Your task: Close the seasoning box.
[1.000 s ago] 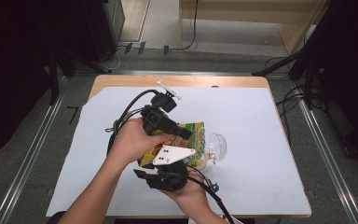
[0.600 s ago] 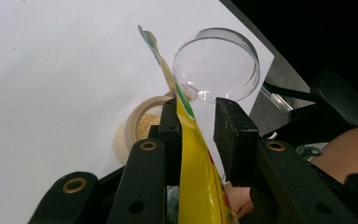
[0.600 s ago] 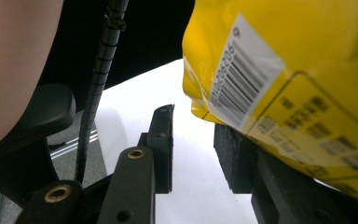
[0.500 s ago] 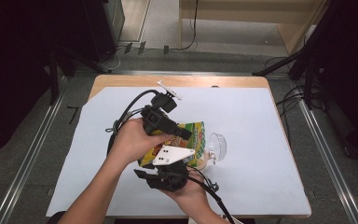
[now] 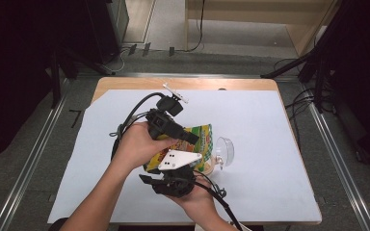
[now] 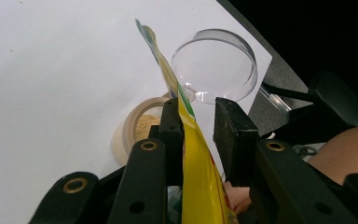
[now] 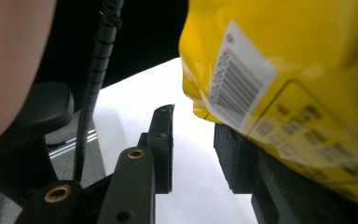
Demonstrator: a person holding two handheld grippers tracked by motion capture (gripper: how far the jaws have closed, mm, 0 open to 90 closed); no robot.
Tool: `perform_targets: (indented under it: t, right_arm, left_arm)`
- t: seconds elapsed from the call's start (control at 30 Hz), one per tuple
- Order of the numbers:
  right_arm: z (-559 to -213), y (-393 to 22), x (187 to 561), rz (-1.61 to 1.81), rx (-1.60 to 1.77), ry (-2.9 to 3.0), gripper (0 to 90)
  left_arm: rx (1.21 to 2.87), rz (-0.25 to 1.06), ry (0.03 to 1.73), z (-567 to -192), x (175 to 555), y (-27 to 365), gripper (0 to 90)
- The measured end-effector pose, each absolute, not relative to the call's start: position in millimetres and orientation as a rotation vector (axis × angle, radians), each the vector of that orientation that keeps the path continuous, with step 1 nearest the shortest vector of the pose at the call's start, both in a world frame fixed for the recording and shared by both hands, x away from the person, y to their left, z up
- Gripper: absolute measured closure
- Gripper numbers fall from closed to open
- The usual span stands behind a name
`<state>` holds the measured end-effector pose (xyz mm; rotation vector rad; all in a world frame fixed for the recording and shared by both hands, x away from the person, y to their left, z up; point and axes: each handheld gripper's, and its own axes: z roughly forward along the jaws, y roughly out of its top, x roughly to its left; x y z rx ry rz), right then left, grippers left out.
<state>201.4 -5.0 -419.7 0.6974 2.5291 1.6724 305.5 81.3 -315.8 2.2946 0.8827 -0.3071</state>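
Left gripper (image 6: 198, 126) has the yellow bag (image 6: 193, 154) between its jaws – only one pad touches, so no firm pinch. Bag's long axis runs toward the cup (image 6: 137, 133), directly beyond its mouth. Right gripper (image 7: 193, 144) open, bag resting on one jaw.

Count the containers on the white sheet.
2. A small round tub of tan powder sits on the sheet below the yellow bag, and a clear plastic cup lies right beside it. The bag may hide more.
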Motion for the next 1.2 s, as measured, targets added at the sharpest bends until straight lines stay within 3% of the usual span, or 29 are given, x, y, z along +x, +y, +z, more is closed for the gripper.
perform_targets:
  t: [1.2]
  right_arm:
    - [-415.7, -9.5, 202.9, 1.684, 0.749, 2.524, 69.8]
  left_arm:
    - [2.296, -0.329, 0.878, -317.1, 312.2, 74.0, 73.2]
